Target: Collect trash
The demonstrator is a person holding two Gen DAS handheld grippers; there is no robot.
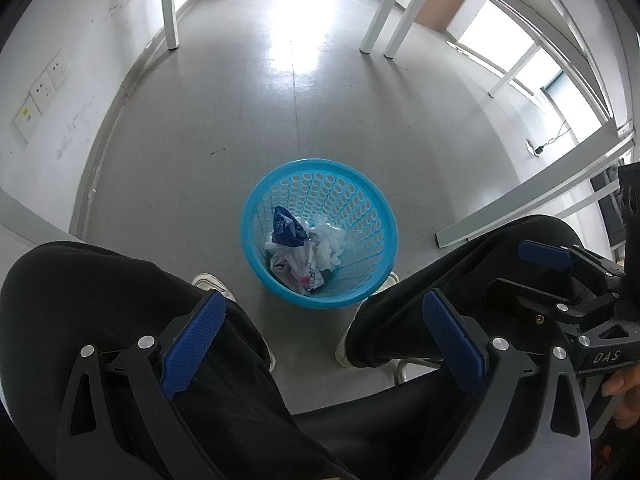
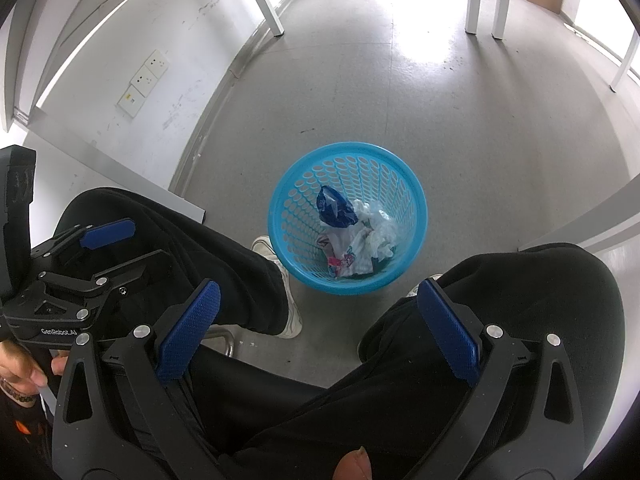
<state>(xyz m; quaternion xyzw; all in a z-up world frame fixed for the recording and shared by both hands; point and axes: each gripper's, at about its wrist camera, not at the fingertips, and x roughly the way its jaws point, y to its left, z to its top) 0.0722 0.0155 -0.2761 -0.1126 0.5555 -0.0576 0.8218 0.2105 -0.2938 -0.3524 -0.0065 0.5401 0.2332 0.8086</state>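
We see the left gripper (image 1: 324, 344) spread wide, its blue pads far apart and nothing between them; it hangs above the lap of a seated person in black trousers (image 1: 120, 320). The right gripper (image 2: 320, 328) is likewise released, wide open and empty, above the same knees. Each claw shows at the edge of the other's view, held by a hand (image 1: 624, 396). Beyond the fingers, on the grey floor (image 1: 240, 120) between the person's white shoes (image 2: 288, 304), stands a blue perforated basket (image 1: 372, 200). Inside it lies the trash: a dark blue wrapper (image 1: 288, 226), crumpled white tissue (image 1: 330, 248) and a printed plastic bag (image 1: 296, 268). White table legs (image 1: 170, 4) stand farther off.
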